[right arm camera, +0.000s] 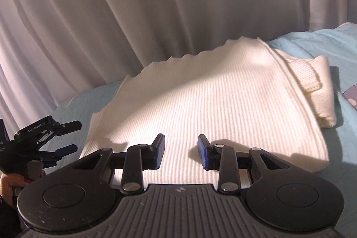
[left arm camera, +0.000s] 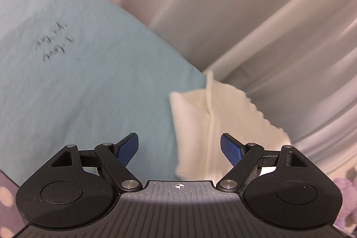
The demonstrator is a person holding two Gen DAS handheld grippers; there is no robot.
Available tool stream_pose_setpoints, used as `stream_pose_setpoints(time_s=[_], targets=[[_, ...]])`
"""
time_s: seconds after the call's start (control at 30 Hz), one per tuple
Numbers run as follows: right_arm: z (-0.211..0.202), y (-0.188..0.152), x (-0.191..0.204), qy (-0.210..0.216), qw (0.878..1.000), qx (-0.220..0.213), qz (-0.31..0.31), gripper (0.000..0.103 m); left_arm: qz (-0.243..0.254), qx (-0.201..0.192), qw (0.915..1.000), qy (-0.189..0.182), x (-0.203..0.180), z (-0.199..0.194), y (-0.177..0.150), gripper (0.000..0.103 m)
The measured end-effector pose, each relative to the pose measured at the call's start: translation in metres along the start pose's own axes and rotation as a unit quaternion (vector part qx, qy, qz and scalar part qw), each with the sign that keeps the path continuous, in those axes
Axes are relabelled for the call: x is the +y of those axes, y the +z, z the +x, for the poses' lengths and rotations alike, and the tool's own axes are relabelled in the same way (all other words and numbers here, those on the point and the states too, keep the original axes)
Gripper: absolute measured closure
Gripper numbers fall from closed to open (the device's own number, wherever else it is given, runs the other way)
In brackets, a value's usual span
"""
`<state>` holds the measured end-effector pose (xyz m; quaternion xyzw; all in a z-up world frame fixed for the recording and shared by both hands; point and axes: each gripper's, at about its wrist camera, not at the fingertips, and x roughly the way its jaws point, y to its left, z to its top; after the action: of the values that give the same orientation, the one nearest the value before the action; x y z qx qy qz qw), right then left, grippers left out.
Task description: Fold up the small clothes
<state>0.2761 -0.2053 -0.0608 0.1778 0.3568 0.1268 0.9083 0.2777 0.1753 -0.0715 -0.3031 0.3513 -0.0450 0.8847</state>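
At the far left of the right wrist view, the left gripper (right arm camera: 69,135) hovers with its fingers spread and empty, just beside the cream ribbed sweater (right arm camera: 200,99). The sweater lies flat on a light blue sheet (right arm camera: 323,41), one sleeve (right arm camera: 316,79) folded over it. The right gripper (right arm camera: 181,152) hangs above its near hem, fingers parted, gripping nothing. Pale curtains (right arm camera: 156,3) hang behind.
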Motion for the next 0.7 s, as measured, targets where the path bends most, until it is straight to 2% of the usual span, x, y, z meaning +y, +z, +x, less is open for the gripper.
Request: stream_pose_setpoints(time_s=[0.1,0.23,0.3,0.37,0.43,0.53,0.57,0.7], targets=[[0.005,-0.003,0.013,0.003,1.000,0.002,-0.019,0.072,-0.013,0.024,0.9989,-0.039,-0.001,0.009,-0.003,0.018],[0.008,-0.007,0.029,-0.004,0.999,0.000,-0.052,0.072,-0.036,0.039,0.9966,-0.063,0.001,0.020,-0.004,0.023],[0.006,-0.011,0.037,-0.013,0.998,-0.008,-0.069,0.072,-0.052,0.045,0.9952,-0.070,0.004,0.023,-0.003,0.030],[0.007,-0.013,0.043,-0.022,0.996,-0.020,-0.084,0.072,-0.065,0.058,0.9935,-0.073,0.006,0.027,-0.002,0.045],[0.009,-0.015,0.047,-0.031,0.995,-0.030,-0.093,0.072,-0.064,0.058,0.9935,-0.075,0.005,0.030,-0.002,0.049],[0.013,-0.017,0.047,-0.036,0.995,-0.028,-0.093,0.074,-0.075,0.069,0.9913,-0.084,0.006,0.037,-0.003,0.061],[0.014,-0.017,0.046,-0.036,0.995,-0.024,-0.090,0.076,-0.079,0.074,0.9903,-0.086,0.007,0.040,-0.002,0.071],[0.019,-0.020,0.042,-0.050,0.994,-0.019,-0.093,0.082,-0.091,0.074,0.9884,-0.096,0.008,0.043,-0.003,0.081]])
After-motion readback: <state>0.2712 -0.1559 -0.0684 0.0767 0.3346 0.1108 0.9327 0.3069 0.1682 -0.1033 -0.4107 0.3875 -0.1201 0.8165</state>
